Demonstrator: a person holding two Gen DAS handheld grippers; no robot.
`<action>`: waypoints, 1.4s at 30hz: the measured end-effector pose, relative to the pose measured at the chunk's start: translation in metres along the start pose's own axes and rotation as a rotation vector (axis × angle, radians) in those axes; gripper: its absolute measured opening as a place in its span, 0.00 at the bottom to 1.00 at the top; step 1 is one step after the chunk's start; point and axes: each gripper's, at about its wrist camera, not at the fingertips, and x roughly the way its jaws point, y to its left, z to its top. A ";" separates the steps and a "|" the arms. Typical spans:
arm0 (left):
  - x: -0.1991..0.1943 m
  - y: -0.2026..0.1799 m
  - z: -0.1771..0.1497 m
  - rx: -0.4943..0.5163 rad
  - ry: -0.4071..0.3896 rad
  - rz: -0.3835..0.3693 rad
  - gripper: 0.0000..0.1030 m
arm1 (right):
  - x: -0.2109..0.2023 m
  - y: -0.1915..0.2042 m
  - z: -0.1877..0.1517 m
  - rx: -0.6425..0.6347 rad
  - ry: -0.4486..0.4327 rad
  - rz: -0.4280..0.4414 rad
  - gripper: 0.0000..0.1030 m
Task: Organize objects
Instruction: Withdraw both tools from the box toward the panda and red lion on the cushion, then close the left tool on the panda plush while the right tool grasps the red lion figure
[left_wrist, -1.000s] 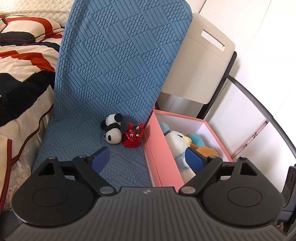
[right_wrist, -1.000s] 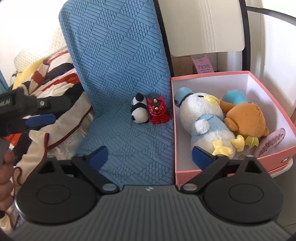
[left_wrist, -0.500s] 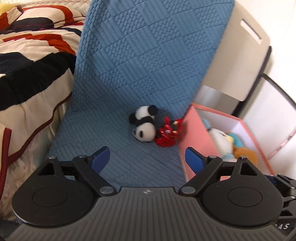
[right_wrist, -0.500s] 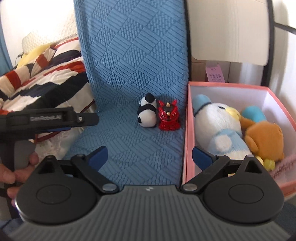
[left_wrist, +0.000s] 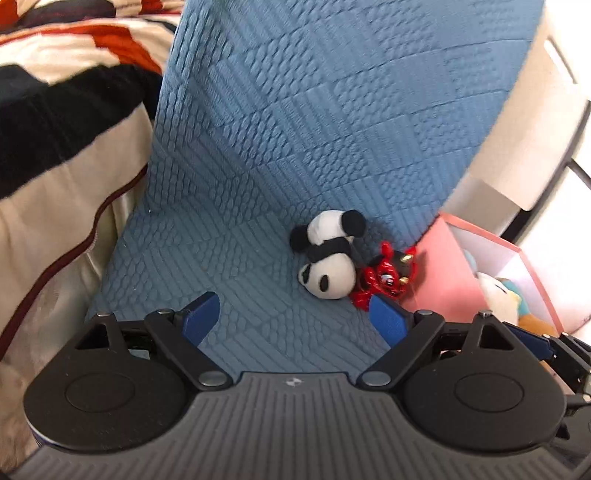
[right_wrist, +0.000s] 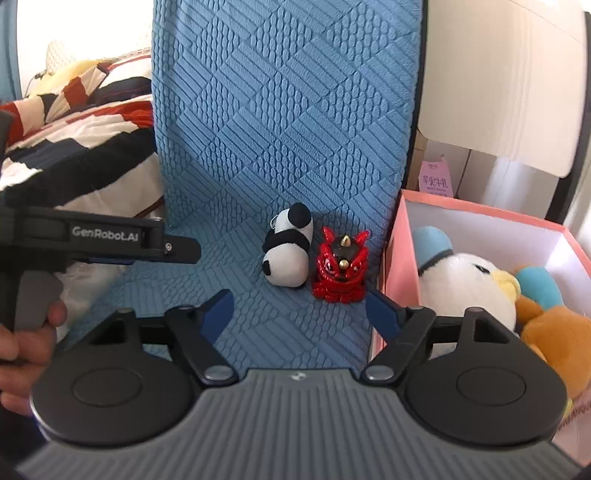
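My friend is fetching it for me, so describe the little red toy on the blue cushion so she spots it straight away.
Find the blue quilted cushion beside the pink box of plush toys. Two small toys sit on it: the red lion figurine stands between the panda plush and the box, glossy, hard, with gold studs.

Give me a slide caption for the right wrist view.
Open right hand-held gripper approaches plush panda and red lion figurine beside pink box.
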 end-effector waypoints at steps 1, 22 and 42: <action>0.007 0.003 0.003 -0.003 0.007 0.009 0.88 | 0.004 0.002 0.001 -0.006 -0.004 -0.010 0.72; 0.133 0.007 0.038 -0.046 0.213 -0.168 0.73 | 0.103 -0.005 0.015 -0.085 0.001 -0.149 0.58; 0.167 0.001 0.038 -0.077 0.252 -0.222 0.45 | 0.125 -0.006 0.014 -0.163 0.032 -0.203 0.44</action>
